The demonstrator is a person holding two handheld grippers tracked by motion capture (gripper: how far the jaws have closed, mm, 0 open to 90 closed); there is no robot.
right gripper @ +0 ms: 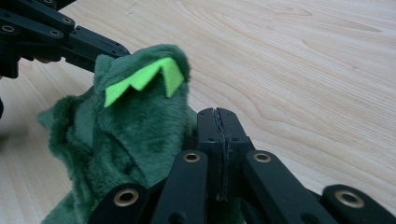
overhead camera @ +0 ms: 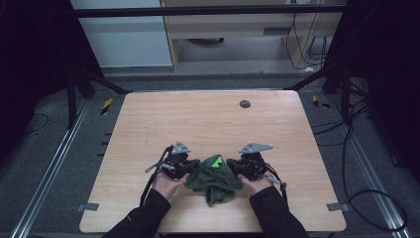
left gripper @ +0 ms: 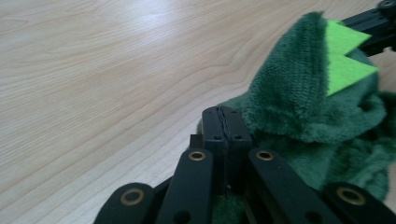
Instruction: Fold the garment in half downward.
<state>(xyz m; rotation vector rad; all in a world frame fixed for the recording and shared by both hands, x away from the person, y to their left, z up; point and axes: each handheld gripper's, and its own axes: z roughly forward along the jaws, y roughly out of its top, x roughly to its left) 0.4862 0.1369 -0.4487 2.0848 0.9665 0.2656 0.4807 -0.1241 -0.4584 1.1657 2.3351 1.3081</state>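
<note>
Both grippers, left [left gripper: 223, 122] and right [right gripper: 219, 126], look clamped shut on the green plush garment [overhead camera: 213, 177] bunched between them. Step in hand: holding it by opposite edges. Next, draw apart to spread it.

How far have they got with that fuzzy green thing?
Done: both grippers have closed on the green plush garment, the left gripper and right gripper on opposite sides. In hand: it is bunched between them, bright green spikes up. Left: it looks crumpled, so any spreading or folding remains.
</note>
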